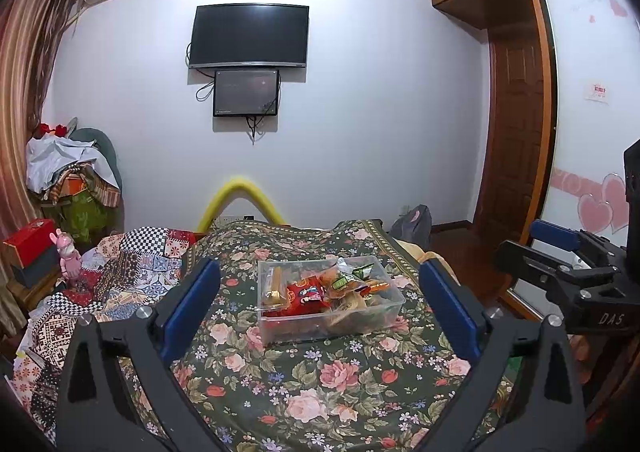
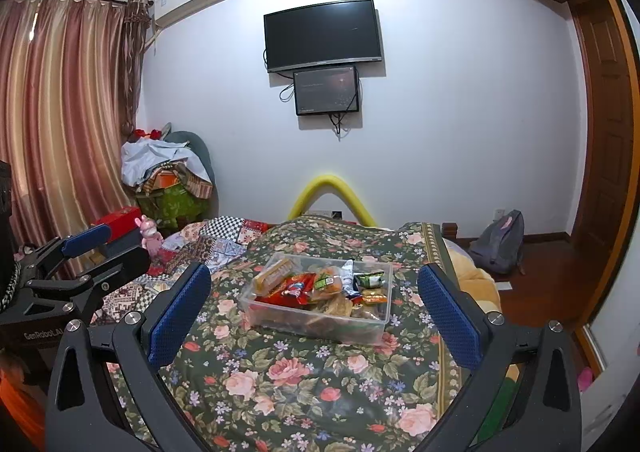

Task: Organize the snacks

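A clear plastic bin (image 1: 394,302) (image 2: 380,322) full of wrapped snacks sits on the floral bedspread. Inside lie a red packet (image 1: 304,294) (image 2: 294,286), a yellow-orange bar pack (image 1: 274,284) (image 2: 276,272), green-labelled packets (image 1: 362,272) (image 2: 370,278) and bread-like buns. My left gripper (image 1: 320,312) is open and empty, held back from the bin's near side. My right gripper (image 2: 316,316) is open and empty, also short of the bin. Each gripper shows in the other's view, the right gripper (image 1: 532,248) at the right edge and the left gripper (image 2: 108,252) at the left edge.
The floral bedspread (image 1: 320,392) (image 2: 300,380) covers the bed. A patchwork quilt (image 1: 120,276) (image 2: 224,240) lies at its left. A pink toy (image 1: 70,256) and a red box (image 1: 30,240) stand left. A grey backpack (image 2: 500,244) sits on the floor right.
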A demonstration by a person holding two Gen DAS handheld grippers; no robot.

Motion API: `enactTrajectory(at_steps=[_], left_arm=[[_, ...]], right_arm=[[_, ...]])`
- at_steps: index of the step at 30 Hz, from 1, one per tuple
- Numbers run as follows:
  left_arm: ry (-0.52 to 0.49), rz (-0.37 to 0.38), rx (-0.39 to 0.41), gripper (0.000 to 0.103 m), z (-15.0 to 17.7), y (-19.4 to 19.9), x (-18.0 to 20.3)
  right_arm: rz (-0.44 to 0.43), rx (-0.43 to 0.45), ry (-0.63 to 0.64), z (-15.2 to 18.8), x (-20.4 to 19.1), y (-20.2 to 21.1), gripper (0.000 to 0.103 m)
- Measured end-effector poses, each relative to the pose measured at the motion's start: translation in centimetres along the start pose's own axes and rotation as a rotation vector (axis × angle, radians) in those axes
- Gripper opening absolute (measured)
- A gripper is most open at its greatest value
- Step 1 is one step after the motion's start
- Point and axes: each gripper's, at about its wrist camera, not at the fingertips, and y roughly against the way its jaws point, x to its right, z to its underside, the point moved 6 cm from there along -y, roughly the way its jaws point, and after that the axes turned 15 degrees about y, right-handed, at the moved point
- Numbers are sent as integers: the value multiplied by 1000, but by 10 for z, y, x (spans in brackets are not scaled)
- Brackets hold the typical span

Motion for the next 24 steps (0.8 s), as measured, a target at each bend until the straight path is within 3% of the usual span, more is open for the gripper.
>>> enactTrajectory(at_steps=[24], left_arm=[[21, 1, -25, 101, 6, -6, -4]], right_arm=[[5, -8, -6, 0, 2, -2, 103]])
